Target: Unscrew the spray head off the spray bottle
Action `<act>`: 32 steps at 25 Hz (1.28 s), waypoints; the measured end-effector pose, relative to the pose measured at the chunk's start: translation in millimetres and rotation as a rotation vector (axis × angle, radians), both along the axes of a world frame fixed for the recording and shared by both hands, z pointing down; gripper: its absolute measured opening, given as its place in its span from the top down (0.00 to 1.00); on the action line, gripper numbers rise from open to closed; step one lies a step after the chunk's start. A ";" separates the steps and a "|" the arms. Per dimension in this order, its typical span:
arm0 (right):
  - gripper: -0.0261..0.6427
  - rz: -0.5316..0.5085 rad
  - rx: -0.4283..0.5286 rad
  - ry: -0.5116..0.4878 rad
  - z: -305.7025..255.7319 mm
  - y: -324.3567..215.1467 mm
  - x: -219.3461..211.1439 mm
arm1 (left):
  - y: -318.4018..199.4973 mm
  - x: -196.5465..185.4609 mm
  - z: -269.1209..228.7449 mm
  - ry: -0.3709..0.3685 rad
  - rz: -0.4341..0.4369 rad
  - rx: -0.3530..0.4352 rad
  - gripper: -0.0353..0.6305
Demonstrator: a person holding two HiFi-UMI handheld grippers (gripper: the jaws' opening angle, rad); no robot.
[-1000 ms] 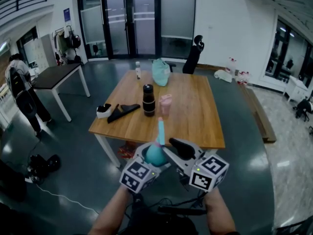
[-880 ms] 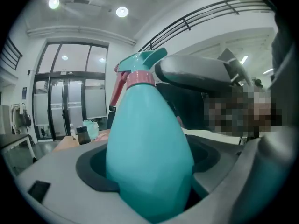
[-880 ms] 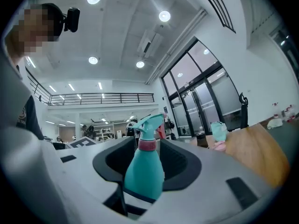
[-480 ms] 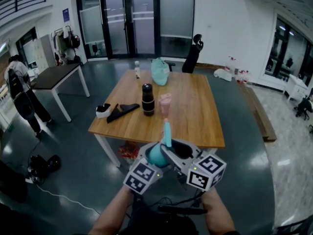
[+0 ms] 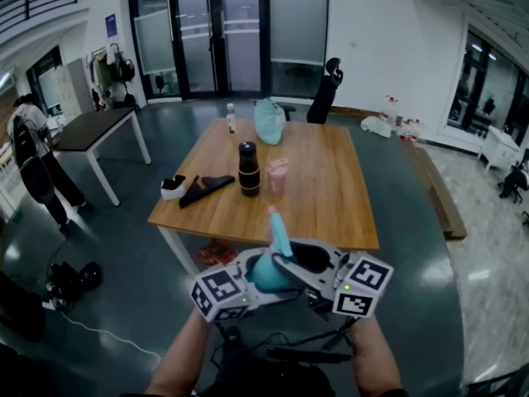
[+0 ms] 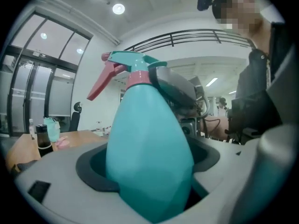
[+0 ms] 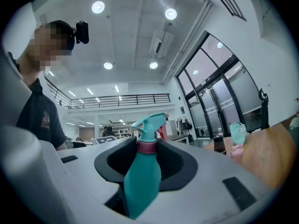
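Observation:
A teal spray bottle (image 5: 266,273) with a teal spray head (image 5: 278,230) and a red trigger is held in the air in front of me, below the table's near edge. My left gripper (image 5: 258,275) is shut on the bottle's round body (image 6: 147,157). My right gripper (image 5: 289,259) comes from the right. Its jaws have just been closing, and their dark pads now press on both sides of the pink collar (image 7: 146,146) under the spray head (image 7: 152,122). In the left gripper view, the right gripper's pad (image 6: 174,88) lies against the collar (image 6: 138,78).
Beyond the grippers stands a wooden table (image 5: 326,197). It carries a dark bottle (image 5: 248,169), a pink cup (image 5: 278,174), a teal bag (image 5: 271,121), a black object (image 5: 207,189) and a small white box (image 5: 173,187). A person (image 5: 33,160) stands by a dark table (image 5: 95,129) at the left.
The right gripper has closed in from the right onto the bottle's neck. The left gripper has swung leftward, and the bottle now leans a little differently.

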State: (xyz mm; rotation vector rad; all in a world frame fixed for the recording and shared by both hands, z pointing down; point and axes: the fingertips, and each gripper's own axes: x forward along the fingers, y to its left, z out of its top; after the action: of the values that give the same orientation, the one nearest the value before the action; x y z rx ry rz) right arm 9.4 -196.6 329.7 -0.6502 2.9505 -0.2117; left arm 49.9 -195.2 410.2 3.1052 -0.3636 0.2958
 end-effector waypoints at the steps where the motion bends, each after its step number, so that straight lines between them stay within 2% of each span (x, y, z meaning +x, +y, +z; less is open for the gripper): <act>1: 0.75 -0.006 0.001 -0.003 -0.6 0.2 0.1 | 0.7 0.7 -1.1 0.008 0.009 -0.001 0.29; 4: 0.73 0.034 0.004 -0.005 -1.5 -5.2 1.5 | -10.1 -0.1 -2.8 0.028 -0.047 -0.004 0.29; 8: 0.71 0.120 0.000 -0.012 -5.3 -15.1 7.7 | -37.7 -13.5 2.7 0.009 -0.223 -0.020 0.29; 11: 0.71 0.202 -0.006 0.025 -0.9 -24.8 8.1 | -53.2 -21.4 5.2 -0.009 -0.332 0.003 0.29; 18: 0.71 0.258 -0.028 0.037 1.6 -37.5 0.6 | -64.3 -20.0 9.5 -0.065 -0.440 0.036 0.29; 21: 0.71 0.273 -0.027 0.048 0.8 -40.8 -0.8 | -64.6 -15.8 9.2 -0.083 -0.447 0.048 0.29; 22: 0.73 0.279 -0.022 0.052 0.7 -41.4 -0.5 | -64.3 -14.6 9.1 -0.085 -0.443 0.050 0.29; 25: 0.75 0.265 -0.009 0.063 0.8 -39.3 0.9 | -60.7 -12.1 8.6 -0.086 -0.410 0.048 0.29; 32: 0.75 0.146 0.015 0.051 -3.4 -26.3 3.9 | -37.6 -2.3 3.1 -0.044 -0.204 0.004 0.29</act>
State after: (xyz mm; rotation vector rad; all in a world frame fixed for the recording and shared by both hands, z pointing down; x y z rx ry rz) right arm 13.4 -223.0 326.3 -0.8776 2.9322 -0.1622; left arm 47.6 -232.8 413.2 3.0345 -0.6765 0.3595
